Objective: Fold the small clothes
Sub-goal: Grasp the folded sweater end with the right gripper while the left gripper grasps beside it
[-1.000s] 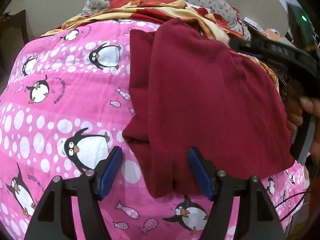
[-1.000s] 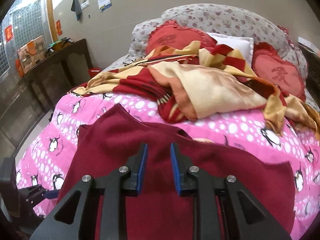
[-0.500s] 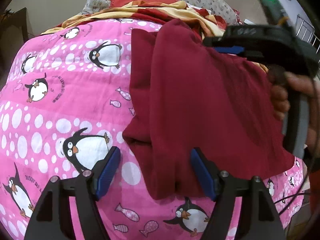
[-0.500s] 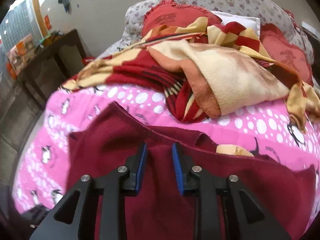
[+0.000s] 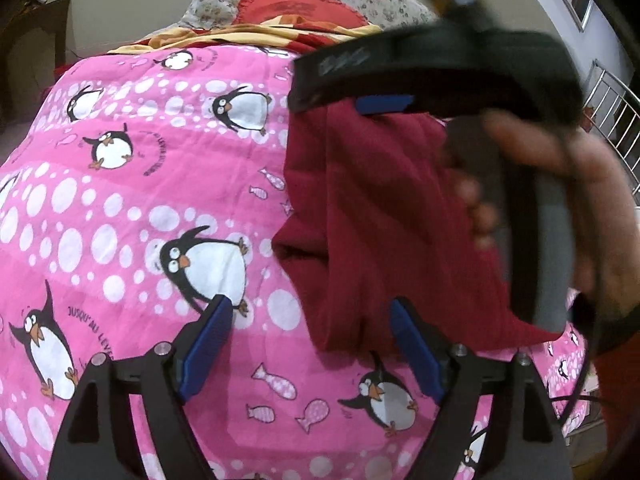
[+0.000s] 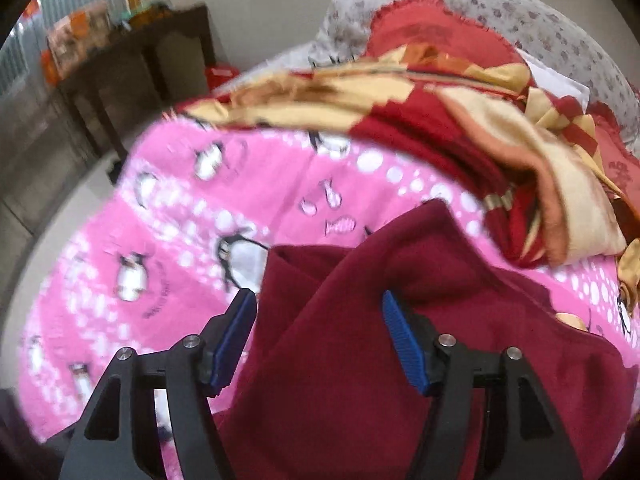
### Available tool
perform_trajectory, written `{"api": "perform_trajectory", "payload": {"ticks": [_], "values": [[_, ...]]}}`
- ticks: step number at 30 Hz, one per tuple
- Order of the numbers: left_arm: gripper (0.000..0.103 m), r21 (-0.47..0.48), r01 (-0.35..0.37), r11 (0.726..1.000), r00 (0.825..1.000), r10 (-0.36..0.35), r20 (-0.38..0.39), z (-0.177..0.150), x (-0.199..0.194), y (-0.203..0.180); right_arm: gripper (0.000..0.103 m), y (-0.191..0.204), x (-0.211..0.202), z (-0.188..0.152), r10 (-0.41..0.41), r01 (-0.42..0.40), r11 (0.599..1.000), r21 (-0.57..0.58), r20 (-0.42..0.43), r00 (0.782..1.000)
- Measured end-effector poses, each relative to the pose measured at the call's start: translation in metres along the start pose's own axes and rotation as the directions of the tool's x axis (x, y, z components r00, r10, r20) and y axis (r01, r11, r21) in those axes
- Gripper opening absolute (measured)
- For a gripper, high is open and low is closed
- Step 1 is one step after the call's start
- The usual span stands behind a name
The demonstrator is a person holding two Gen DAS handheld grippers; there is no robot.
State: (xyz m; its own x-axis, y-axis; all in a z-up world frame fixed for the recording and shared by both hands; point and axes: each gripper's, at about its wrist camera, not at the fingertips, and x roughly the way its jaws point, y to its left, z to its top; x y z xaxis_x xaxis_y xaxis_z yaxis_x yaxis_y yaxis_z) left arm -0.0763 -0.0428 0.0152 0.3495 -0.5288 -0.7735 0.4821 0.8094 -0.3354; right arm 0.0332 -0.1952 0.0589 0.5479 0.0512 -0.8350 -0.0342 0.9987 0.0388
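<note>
Lying on the bed is one dark red garment (image 5: 372, 216), partly folded, with one layer doubled over along its left side and its near corner sitting between the two blue pads of the left gripper (image 5: 310, 346). Covering the bed is one pink quilt (image 5: 132, 208) printed with penguins, fish and white dots; at least seven penguins are showing in the left wrist view. Two grippers are appearing: the left gripper is hovering low over the quilt with its jaws spread wide and gripping nothing, and the right gripper (image 6: 316, 338) is hanging above the garment with its jaws likewise wide apart, cloth showing between them but not pinched. One hand (image 5: 560, 208) is wrapping around the right gripper's handle at the right of the left wrist view. Bunching at the head of the bed is one red-and-cream blanket (image 6: 500, 148), with one red cushion (image 5: 296, 4) and one flowered pillow (image 6: 520, 16) behind it. One dark wooden cabinet (image 6: 132, 64) is standing by the wall.
</note>
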Motion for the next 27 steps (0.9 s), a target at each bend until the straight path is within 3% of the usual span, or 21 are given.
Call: {"api": "perform_trajectory", "payload": {"ticks": [3,5,8,9,11,16,21,22,24,27], "values": [[0.086,-0.008,0.008,1.000,1.000,-0.008,0.003,-0.003,-0.002,0.004,0.093,0.011,0.010,-0.002,-0.073,0.074,0.996,-0.052,0.032,0.997],[0.086,-0.006,0.005,1.000,1.000,-0.005,0.002,-0.004,-0.002,0.003,0.091,0.016,0.014,-0.003,-0.116,0.119,0.989,-0.087,0.038,0.993],[0.087,-0.002,0.007,1.000,1.000,-0.007,0.010,-0.001,-0.004,0.002,0.050,0.010,0.010,-0.005,-0.161,0.168,0.981,-0.094,0.073,0.984],[0.087,0.000,0.011,1.000,1.000,-0.011,0.014,0.001,-0.004,0.002,0.032,0.005,0.005,-0.004,-0.122,0.129,0.988,-0.081,0.076,0.990],[0.088,0.013,0.013,1.000,1.000,-0.013,0.024,0.010,-0.001,-0.002,0.028,-0.014,-0.008,-0.006,-0.014,0.015,1.000,-0.015,0.069,0.998],[0.092,0.045,0.050,0.998,0.996,-0.053,0.076,0.028,-0.001,-0.009,0.027,-0.049,-0.051,-0.012,0.141,-0.158,0.983,0.091,0.167,0.976],[0.093,0.039,0.121,0.992,0.990,-0.124,0.064,0.039,0.018,-0.020,0.027,-0.071,-0.067,-0.015,0.185,-0.219,0.962,0.162,0.199,0.962],[0.089,0.040,0.126,0.991,0.990,-0.128,0.056,0.041,0.020,-0.021,0.027,-0.074,-0.068,-0.015,0.191,-0.227,0.959,0.172,0.202,0.961],[0.050,0.060,0.163,0.985,0.985,-0.166,0.052,0.041,0.020,-0.028,0.027,-0.078,-0.067,-0.015,0.198,-0.236,0.954,0.184,0.203,0.959],[0.032,0.112,0.154,0.982,0.982,-0.164,0.088,0.037,0.008,-0.044,0.027,-0.081,-0.062,-0.016,0.211,-0.246,0.952,0.182,0.193,0.958]]}}
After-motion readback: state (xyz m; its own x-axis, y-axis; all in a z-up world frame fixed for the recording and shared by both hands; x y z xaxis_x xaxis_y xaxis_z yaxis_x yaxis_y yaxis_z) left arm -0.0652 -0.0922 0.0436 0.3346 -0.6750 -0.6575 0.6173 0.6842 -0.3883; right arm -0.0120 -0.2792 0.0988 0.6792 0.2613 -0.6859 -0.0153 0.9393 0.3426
